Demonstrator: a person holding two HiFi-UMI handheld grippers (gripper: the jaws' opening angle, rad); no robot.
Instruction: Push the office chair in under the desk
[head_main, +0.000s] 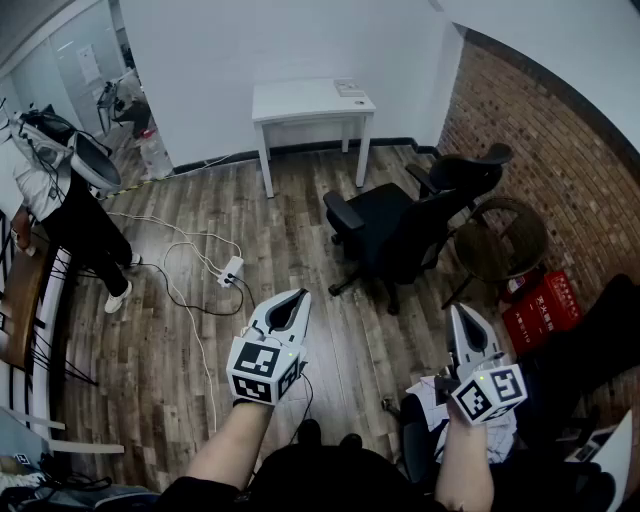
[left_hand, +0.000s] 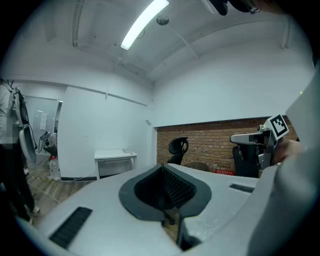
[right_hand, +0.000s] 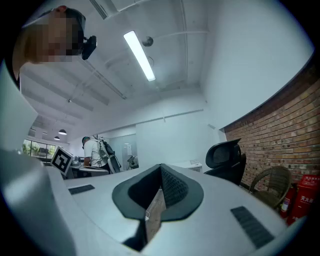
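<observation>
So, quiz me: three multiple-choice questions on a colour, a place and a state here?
1. The desk is: A white; B black; C red.
2. The office chair stands: A tucked under the desk; B out on the floor, apart from it; C tipped on its side.
3. The left tongs and right tongs are: A wide open; B shut, empty; C gripping a cable.
Answers: 1A, white top and legs; 2B, bare floor lies between; 3B, closed tight, nothing between.
</observation>
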